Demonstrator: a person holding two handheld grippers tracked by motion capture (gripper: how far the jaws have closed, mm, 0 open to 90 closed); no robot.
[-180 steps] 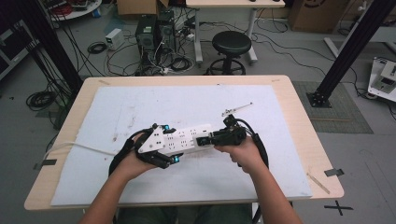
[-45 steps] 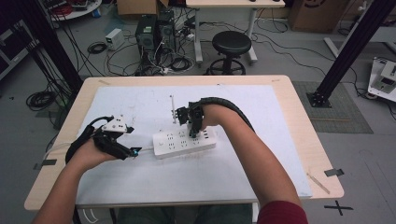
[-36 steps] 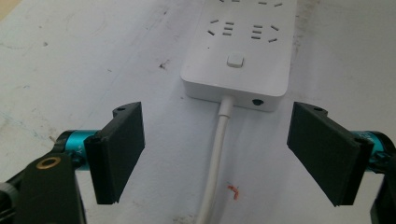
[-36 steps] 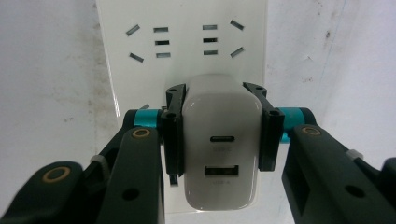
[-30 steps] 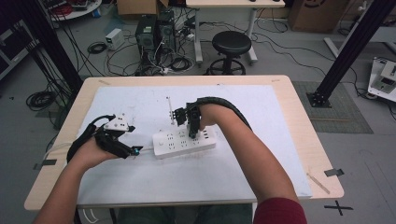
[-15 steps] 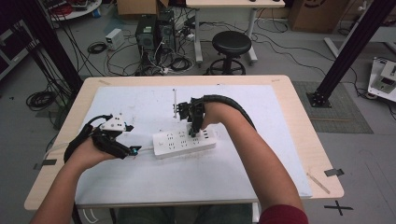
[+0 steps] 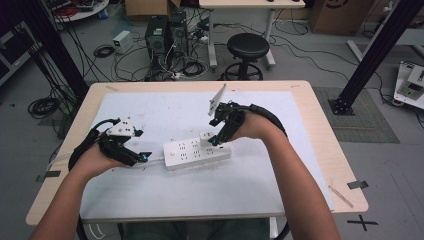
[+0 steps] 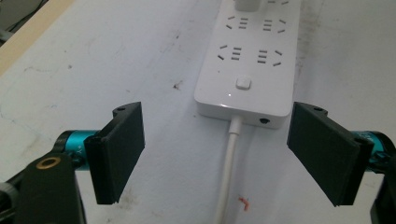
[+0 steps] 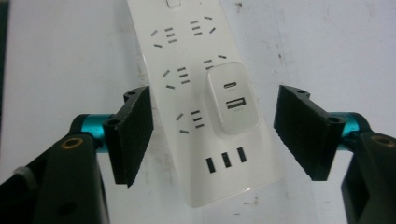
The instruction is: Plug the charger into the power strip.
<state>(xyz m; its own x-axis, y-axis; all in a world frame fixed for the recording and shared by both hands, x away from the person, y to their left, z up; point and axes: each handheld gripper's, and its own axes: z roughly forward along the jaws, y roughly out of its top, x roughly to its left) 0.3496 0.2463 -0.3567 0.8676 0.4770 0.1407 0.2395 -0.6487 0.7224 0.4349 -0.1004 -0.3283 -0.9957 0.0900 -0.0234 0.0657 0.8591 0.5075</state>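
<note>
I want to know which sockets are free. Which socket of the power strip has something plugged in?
The power strip is occupied near its far end from the cable: a white USB charger sits between the right tool pads. Other visible sockets look empty.

My wooden table (image 7: 320, 125), white sheet (image 7: 165, 112) spread across its top, white power strip (image 7: 197, 150) lying flat mid-sheet, its cable (image 8: 227, 175) trailing toward my left side

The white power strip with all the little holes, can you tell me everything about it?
The power strip is a long white plastic bar lying flat on the white table cover. It has rows of socket slots, three USB slots at one end, and a square button with a tiny light at the other, where its white cord leaves. A white charger block is plugged into it. Neither gripper touches it.
</note>
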